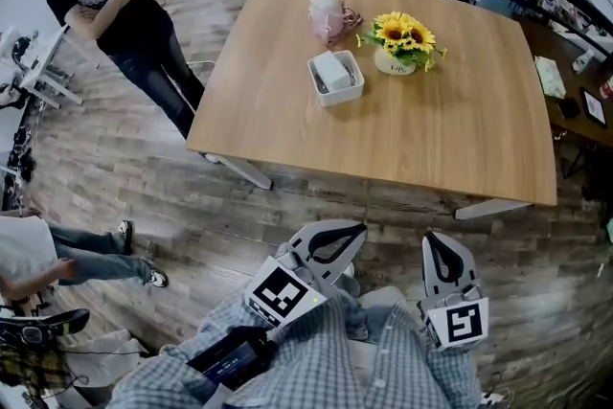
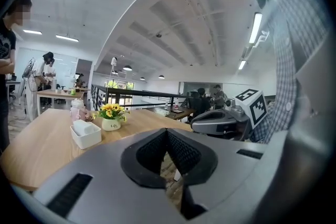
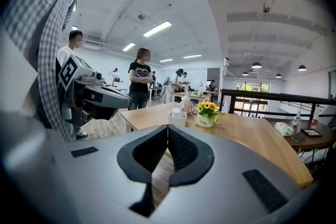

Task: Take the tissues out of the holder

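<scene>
The flower pot point(image 1: 395, 62) of yellow blooms stands toward the far side of the wooden counter point(image 1: 431, 139). The white holder point(image 1: 337, 97) sits just beside the pot, to the pot's left and slightly nearer the camera, with the tissues point(image 1: 332, 70) lying inside it. A pink jar point(image 1: 328, 12) is left of the pot, beyond the holder.

Only the head view shows where the tools are. The left gripper point(image 1: 359, 229) and the right gripper point(image 1: 431, 238) are both well apart from the pot, off the counter's near edge and over the plank floor point(image 1: 239, 215).

Each gripper's own view gives the jaw state: the left jaws are clenched together on nothing, and so are the right jaws.

From the side, the left gripper view shows the tissues rising a little above the holder's rim, left of the pot. It also shows the right gripper's marker cube point(image 2: 253, 105). The right gripper view shows a standing person point(image 3: 140, 81) with folded arms, left of the pot and beyond the counter, and a dark railing point(image 3: 273, 96) to the pot's right.
</scene>
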Demonstrator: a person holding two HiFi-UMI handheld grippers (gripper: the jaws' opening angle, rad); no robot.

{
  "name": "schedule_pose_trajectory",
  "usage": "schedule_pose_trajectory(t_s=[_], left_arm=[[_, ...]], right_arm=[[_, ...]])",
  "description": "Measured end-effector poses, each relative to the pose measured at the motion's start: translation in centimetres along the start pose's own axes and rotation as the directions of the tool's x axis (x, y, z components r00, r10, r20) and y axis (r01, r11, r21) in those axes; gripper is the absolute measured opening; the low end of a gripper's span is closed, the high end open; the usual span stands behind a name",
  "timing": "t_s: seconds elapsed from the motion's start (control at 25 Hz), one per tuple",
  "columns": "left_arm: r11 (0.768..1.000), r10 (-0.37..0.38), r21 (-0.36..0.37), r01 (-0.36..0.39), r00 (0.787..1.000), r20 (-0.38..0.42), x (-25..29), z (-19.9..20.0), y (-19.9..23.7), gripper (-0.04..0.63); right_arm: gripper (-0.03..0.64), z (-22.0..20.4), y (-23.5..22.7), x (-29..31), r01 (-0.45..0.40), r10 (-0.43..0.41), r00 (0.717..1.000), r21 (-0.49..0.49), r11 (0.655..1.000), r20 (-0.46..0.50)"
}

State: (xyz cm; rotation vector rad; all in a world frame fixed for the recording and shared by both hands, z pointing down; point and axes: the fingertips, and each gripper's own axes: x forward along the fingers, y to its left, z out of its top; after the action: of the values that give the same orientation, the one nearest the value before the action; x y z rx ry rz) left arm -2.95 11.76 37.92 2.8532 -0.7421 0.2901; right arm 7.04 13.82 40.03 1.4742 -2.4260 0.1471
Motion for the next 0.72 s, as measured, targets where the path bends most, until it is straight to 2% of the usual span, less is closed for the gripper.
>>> schedule_pose_trajectory(t_s=[0.4, 0.72], left_arm=[[0.999, 0.002, -0.046, -0.002, 1.0, -0.005, -0.1, -1.1, 1.8, 0.005], [0.998, 0.041, -0.051, -0.042, 0.999, -0.014, 1.0, -0.9, 4.1, 0.005]], right_arm=[[0.012, -1.2, 0.3, 0.9, 0.005, -0.005, 0.998, 0.011, 1.0, -0.056], [0.012, -0.7, -0.9, 3.8, -0.045, 0.045, 0.998, 0.005, 0.999, -0.05]])
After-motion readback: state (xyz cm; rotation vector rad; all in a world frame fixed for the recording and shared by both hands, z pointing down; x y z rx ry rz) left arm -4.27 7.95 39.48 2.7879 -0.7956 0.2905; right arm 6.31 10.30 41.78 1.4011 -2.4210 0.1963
